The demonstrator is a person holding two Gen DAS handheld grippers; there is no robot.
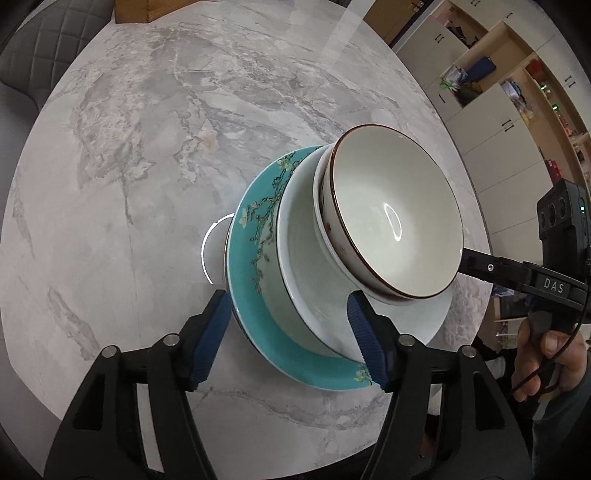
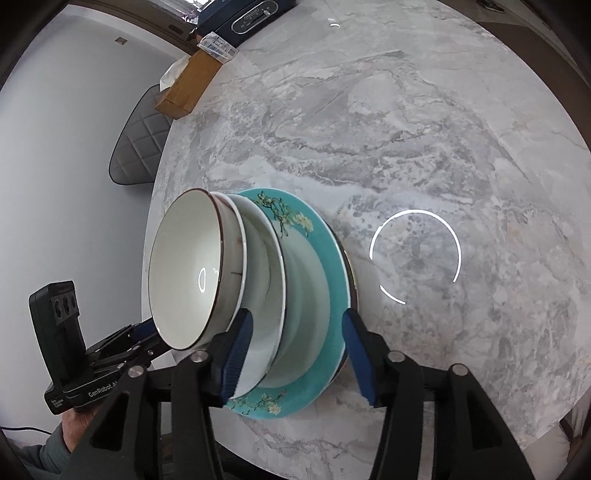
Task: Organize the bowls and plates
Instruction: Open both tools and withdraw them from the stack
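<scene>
On the round marble table (image 1: pixel 147 147) (image 2: pixel 424 129) stands one stack. At the bottom is a teal flowered plate (image 1: pixel 243 258) (image 2: pixel 332 258). A white deep plate (image 1: pixel 306 258) (image 2: pixel 266 266) rests on it. On top are two nested white bowls, the upper bowl (image 1: pixel 391 214) (image 2: pixel 184 266) brown-rimmed. My left gripper (image 1: pixel 290 341) is open, its blue pads (image 1: pixel 210 339) straddling the near rim of the plates without pressing. My right gripper (image 2: pixel 298 358) is open as well, astride the opposite rim. Each gripper shows in the other's view, the right gripper (image 1: pixel 480 267) and the left gripper (image 2: pixel 122 343) partly hidden behind the bowls.
The stack sits near the table's edge. A brown box (image 2: pixel 188 85) (image 1: pixel 147 11) and a dark blue device (image 2: pixel 251 14) lie at the far side. A grey quilted chair (image 2: pixel 140 147) (image 1: pixel 37 48) stands beside the table. Cabinets and shelves (image 1: pixel 498 110) line the wall.
</scene>
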